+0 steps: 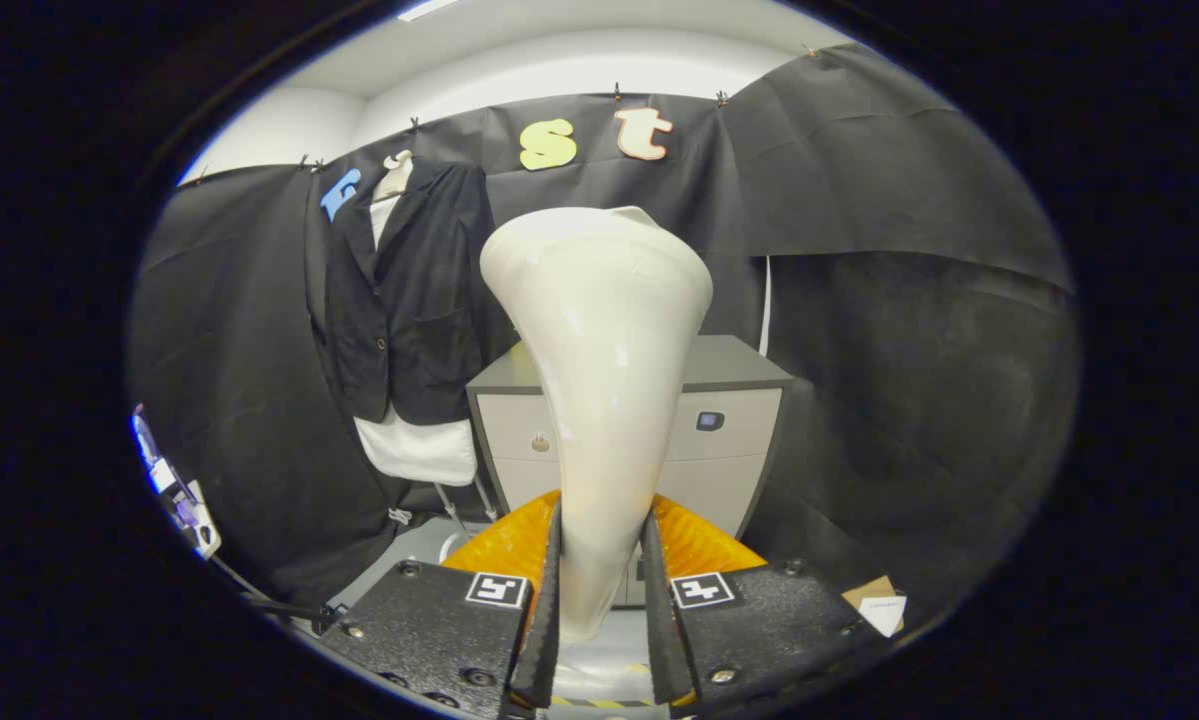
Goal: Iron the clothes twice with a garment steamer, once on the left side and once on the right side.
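My gripper (602, 560) is shut on the handle of a cream-white garment steamer (599, 340). The steamer rises upright between the fingers and widens to a broad head at its top. A black jacket (409, 300) hangs on a white mannequin torso (419, 450) against the booth's black cloth wall, beyond and to the left of the steamer. The steamer head is well apart from the jacket, level with its upper half. The mannequin's stand legs (459, 500) show below the torso.
A grey cabinet with drawers (729, 420) stands straight ahead behind the steamer, right of the mannequin. A device on a cable (184, 500) sits at the far left. A cardboard piece with a white label (879, 605) lies on the floor beside the right finger.
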